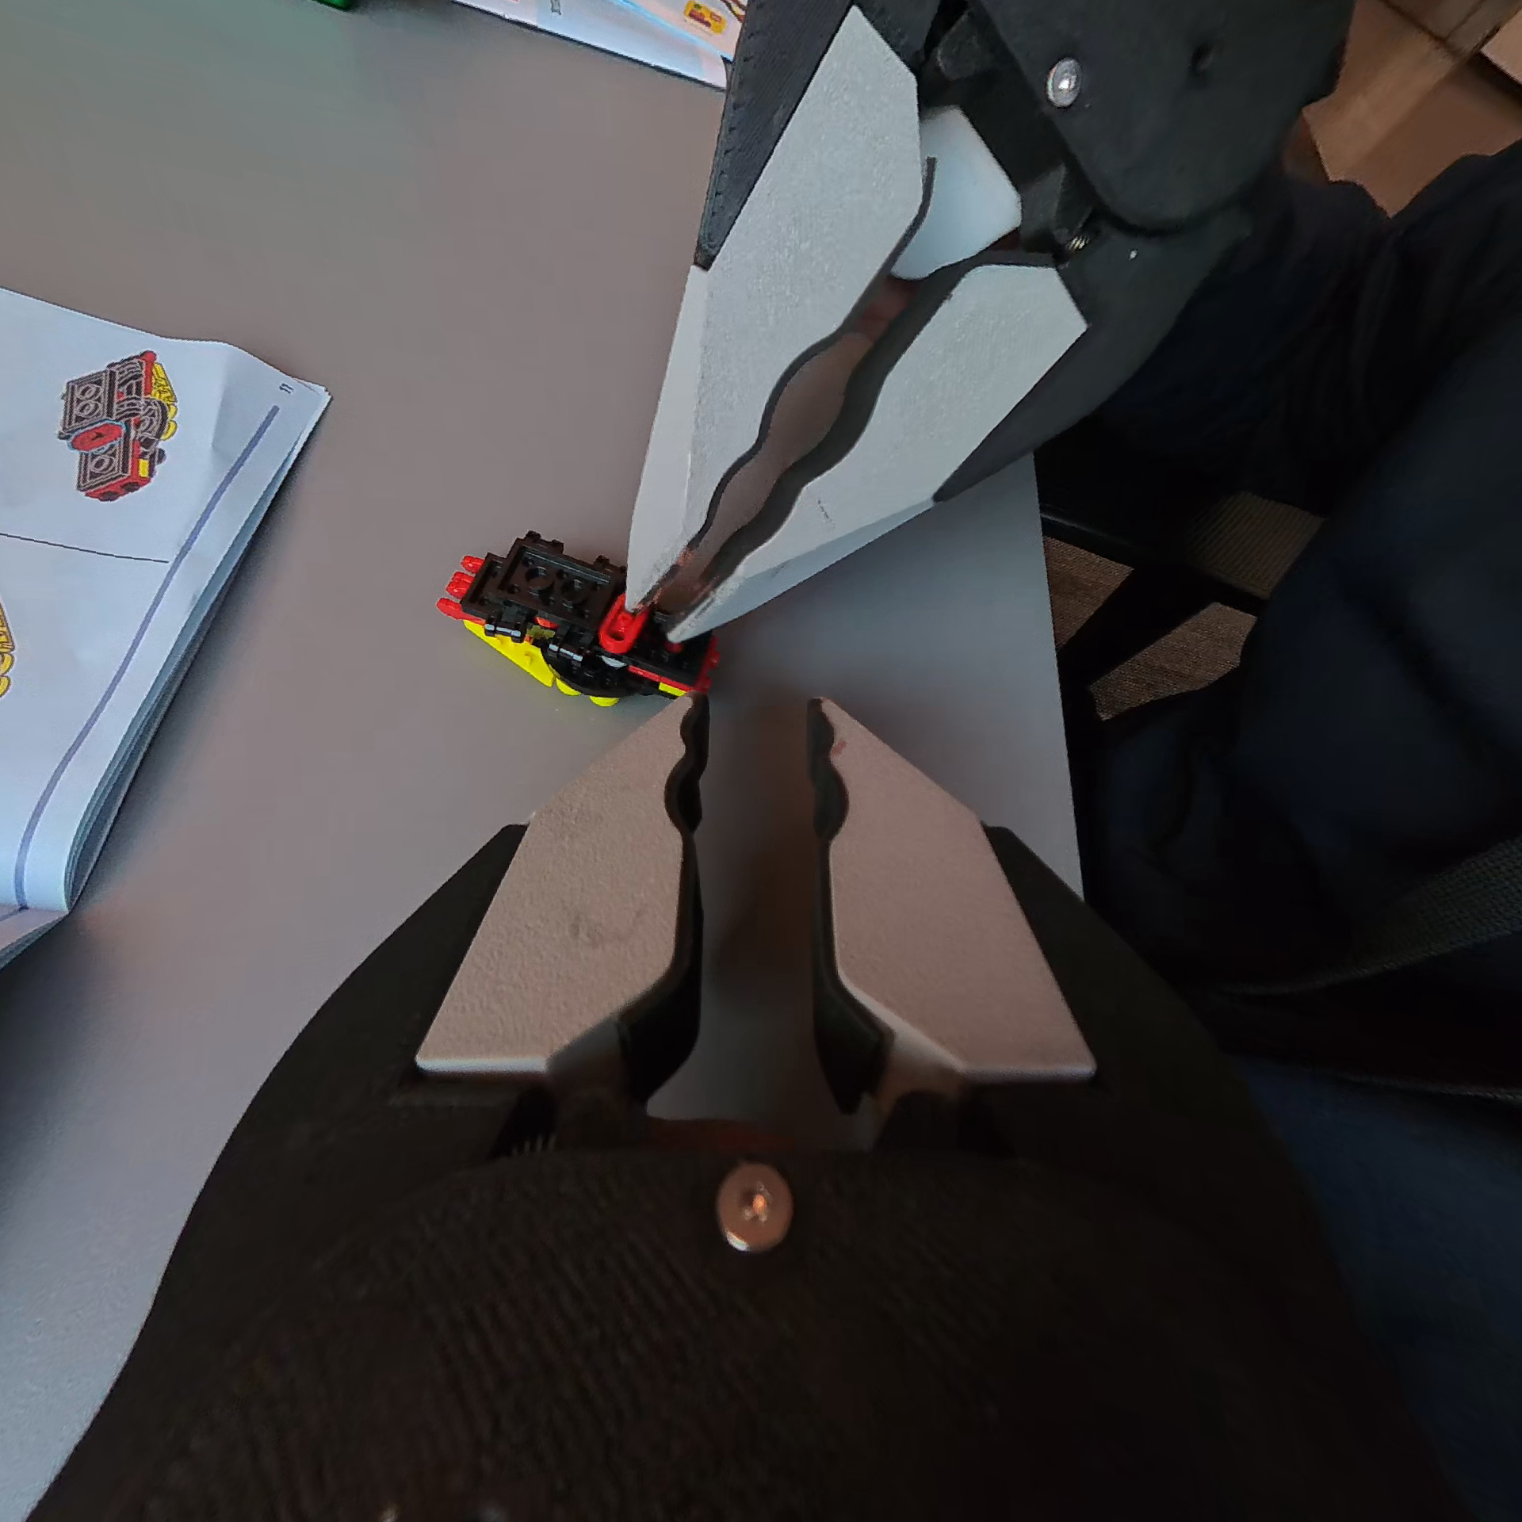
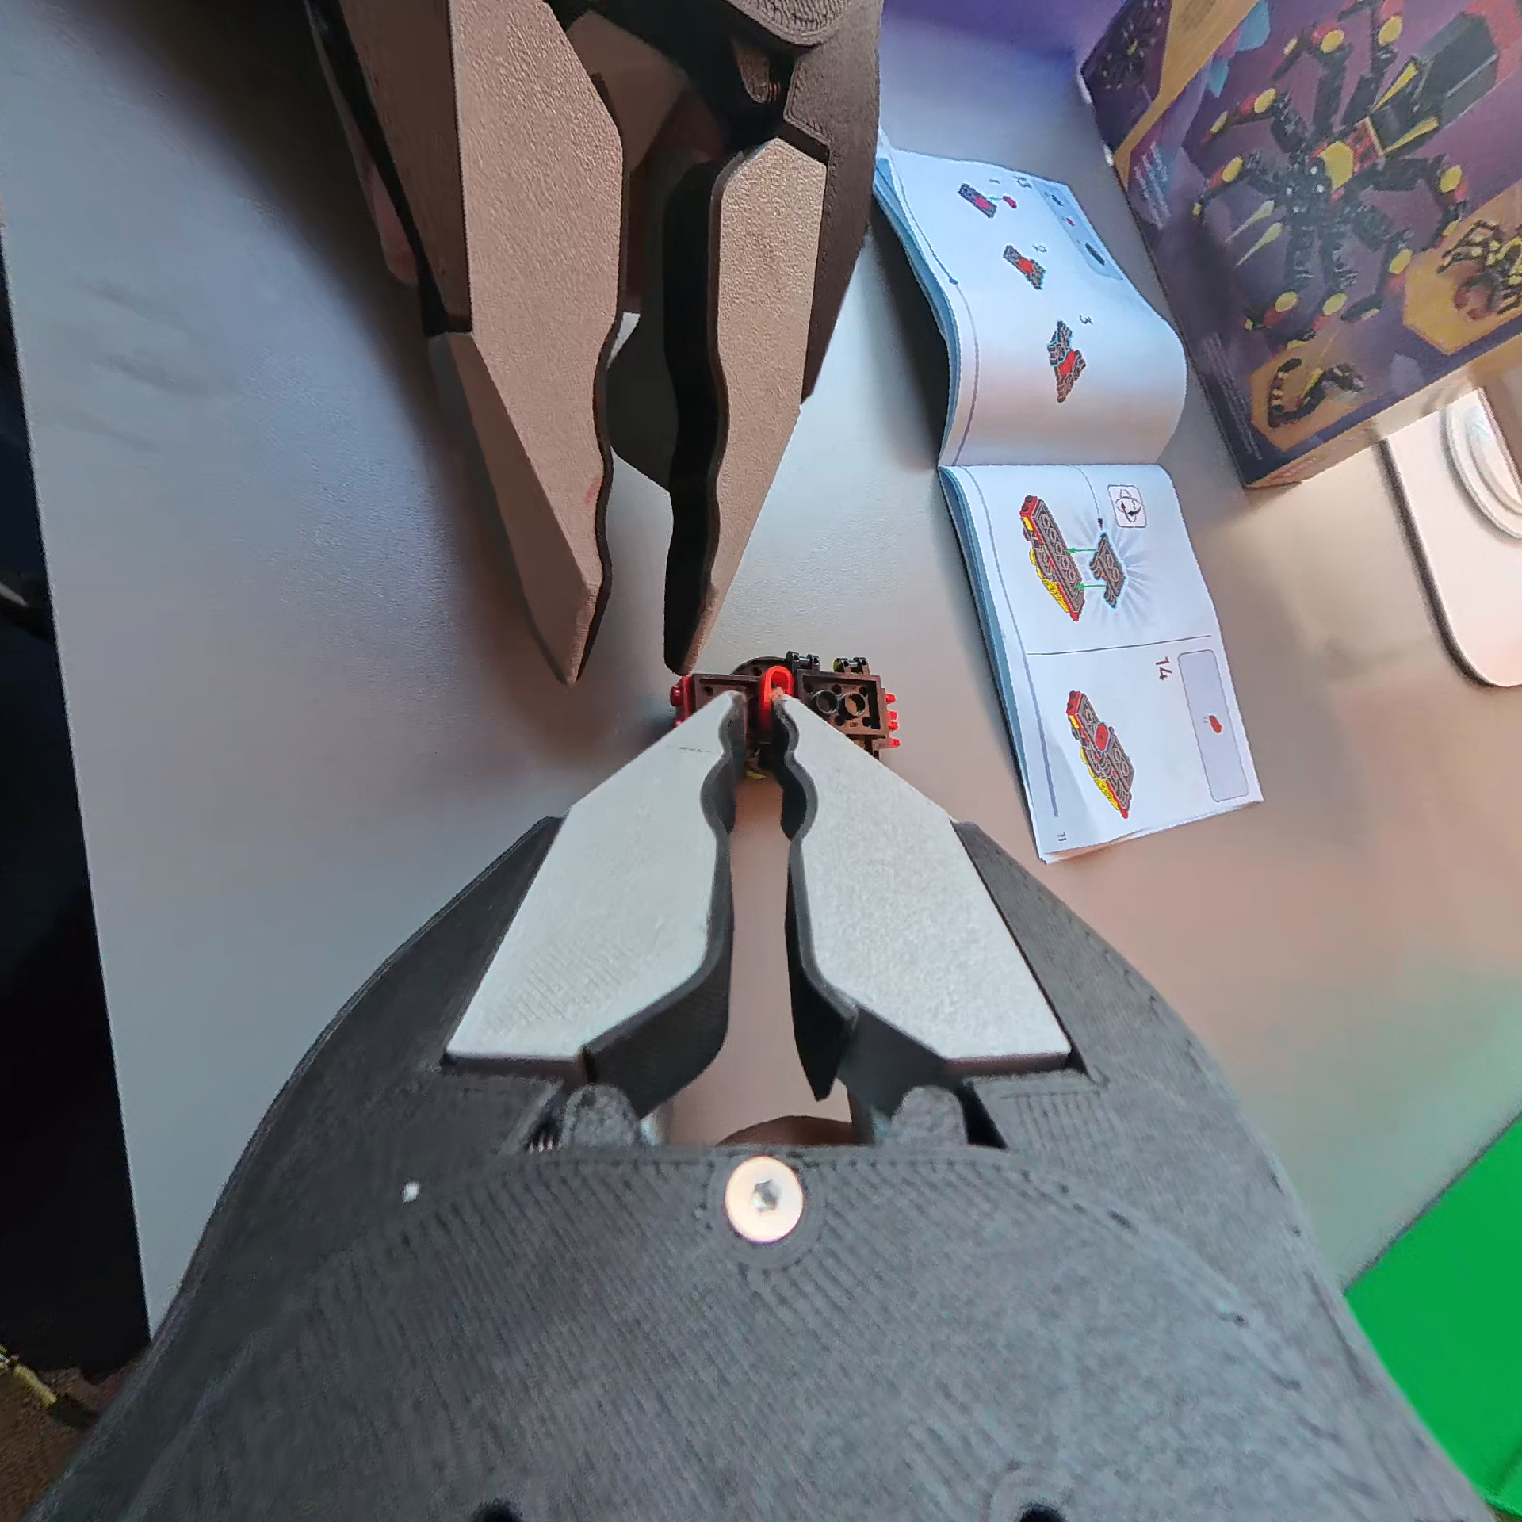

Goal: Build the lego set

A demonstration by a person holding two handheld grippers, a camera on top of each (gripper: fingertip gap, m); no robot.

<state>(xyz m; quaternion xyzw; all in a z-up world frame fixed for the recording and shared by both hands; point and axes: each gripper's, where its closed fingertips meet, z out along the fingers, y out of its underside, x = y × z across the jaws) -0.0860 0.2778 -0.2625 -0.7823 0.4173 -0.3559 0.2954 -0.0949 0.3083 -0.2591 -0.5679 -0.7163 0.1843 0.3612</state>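
A small lego assembly (image 1: 543, 589) of black plates, red pins and yellow parts lies on the grey table (image 1: 412, 247). It also shows in the right wrist view (image 2: 848, 700). My right gripper (image 2: 758, 700) is shut on a small red piece (image 2: 775, 682) at the top of the assembly, and it comes down from the upper right in the left wrist view (image 1: 655, 618). My left gripper (image 1: 758, 707) is open and empty, its tips just short of the assembly's near side. In the right wrist view it hangs just behind the assembly (image 2: 630, 669).
An open instruction booklet (image 2: 1095, 576) lies beside the assembly and also shows in the left wrist view (image 1: 123, 576). The set's box (image 2: 1318, 206) stands beyond it, with a white object (image 2: 1466, 543) and a green surface (image 2: 1449, 1318) nearby. The table edge (image 1: 1058, 700) and a person's dark clothing (image 1: 1318, 741) are close. My two grippers' fingertips are within a few centimetres of each other. From either gripper's tips it is about 40 centimetres to the white object (image 2: 1466, 543).
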